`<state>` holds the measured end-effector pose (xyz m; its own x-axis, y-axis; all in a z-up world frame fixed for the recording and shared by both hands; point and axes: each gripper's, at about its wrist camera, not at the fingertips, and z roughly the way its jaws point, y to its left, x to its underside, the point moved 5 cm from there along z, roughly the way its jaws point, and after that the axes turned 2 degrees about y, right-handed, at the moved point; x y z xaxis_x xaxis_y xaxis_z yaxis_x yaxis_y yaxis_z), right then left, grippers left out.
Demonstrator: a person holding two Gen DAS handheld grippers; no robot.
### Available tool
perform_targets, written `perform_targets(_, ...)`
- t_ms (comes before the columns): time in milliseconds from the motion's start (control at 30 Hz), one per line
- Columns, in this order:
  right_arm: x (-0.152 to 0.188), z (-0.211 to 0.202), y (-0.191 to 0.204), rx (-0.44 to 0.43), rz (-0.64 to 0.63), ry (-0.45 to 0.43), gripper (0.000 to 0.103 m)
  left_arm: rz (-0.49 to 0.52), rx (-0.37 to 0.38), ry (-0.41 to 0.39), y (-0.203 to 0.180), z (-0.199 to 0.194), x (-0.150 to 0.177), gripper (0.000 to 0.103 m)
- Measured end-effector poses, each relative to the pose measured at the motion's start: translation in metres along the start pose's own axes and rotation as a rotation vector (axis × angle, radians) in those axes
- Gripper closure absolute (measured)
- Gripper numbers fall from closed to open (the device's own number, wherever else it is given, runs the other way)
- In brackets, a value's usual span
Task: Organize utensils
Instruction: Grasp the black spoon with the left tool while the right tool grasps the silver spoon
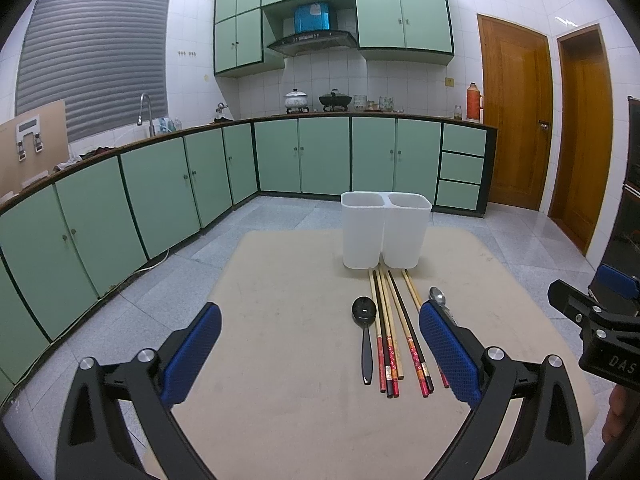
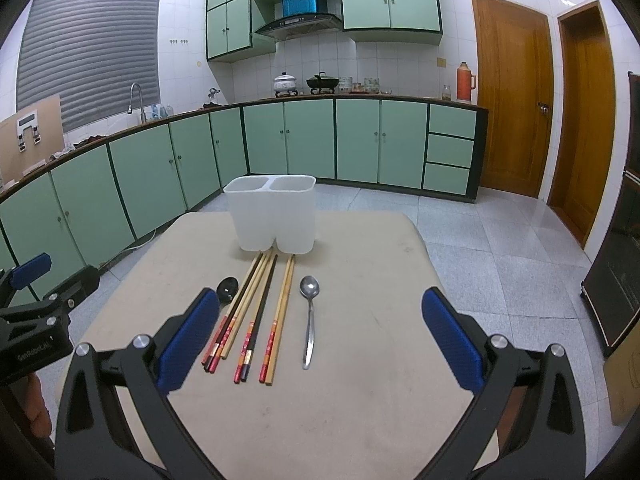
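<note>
A white two-compartment holder (image 1: 384,236) (image 2: 272,214) stands upright at the far side of a beige table (image 1: 288,360) (image 2: 360,360). In front of it lie several chopsticks (image 1: 390,332) (image 2: 250,316), a black spoon (image 1: 365,328) (image 2: 227,289) to their left and a metal spoon (image 2: 310,316) (image 1: 438,298) to their right. My left gripper (image 1: 320,356) is open and empty, held above the table left of the utensils. My right gripper (image 2: 320,344) is open and empty, above the handle ends of the chopsticks and the metal spoon.
Green kitchen cabinets (image 1: 160,196) run along the left and back walls, with a sink tap (image 1: 145,114) and pots (image 1: 296,100) on the counter. Two wooden doors (image 1: 516,128) are at the right. A dark cabinet (image 2: 616,280) stands at the far right.
</note>
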<state>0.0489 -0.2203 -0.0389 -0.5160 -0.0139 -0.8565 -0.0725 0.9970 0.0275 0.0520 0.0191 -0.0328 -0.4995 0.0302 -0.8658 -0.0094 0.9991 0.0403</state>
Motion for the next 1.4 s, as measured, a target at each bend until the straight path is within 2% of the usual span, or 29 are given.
perform_targets(167, 0.005, 0.026, -0.003, 0.022, -0.010, 0.026, 0.005, 0.018, -0.005, 0.034, 0.003, 0.019, 0.003, 0.006)
perform_targets(300, 0.001, 0.050, -0.010, 0.030, 0.005, 0.084, 0.005, 0.024, -0.022, 0.070, 0.006, 0.045, -0.001, 0.006)
perform_targets(433, -0.002, 0.082, -0.017, 0.002, 0.039, 0.153, 0.005, 0.044, -0.036, 0.096, 0.005, 0.077, -0.007, 0.006)
perform_targets(667, -0.003, 0.141, -0.016, -0.063, 0.033, 0.273, 0.008, 0.066, 0.005, 0.181, -0.006, 0.133, -0.008, 0.006)
perform_targets(800, 0.002, 0.173, -0.012, -0.105, 0.016, 0.353, 0.022, 0.061, 0.038, 0.239, -0.011, 0.161, -0.002, 0.006)
perform_targets(1067, 0.015, 0.220, -0.002, -0.142, -0.039, 0.504, 0.040, 0.054, 0.078, 0.317, -0.015, 0.187, 0.009, 0.009)
perform_targets(1267, 0.017, 0.237, -0.002, -0.152, -0.032, 0.560, 0.049, 0.044, 0.100, 0.342, -0.017, 0.194, 0.015, 0.009)
perform_targets(1367, 0.016, 0.240, 0.000, -0.139, -0.046, 0.559, 0.053, 0.049, 0.103, 0.348, -0.019, 0.198, 0.016, 0.009)
perform_targets(1400, 0.016, 0.242, 0.001, -0.136, -0.054, 0.557, 0.059, 0.053, 0.104, 0.352, -0.021, 0.200, 0.016, 0.009)
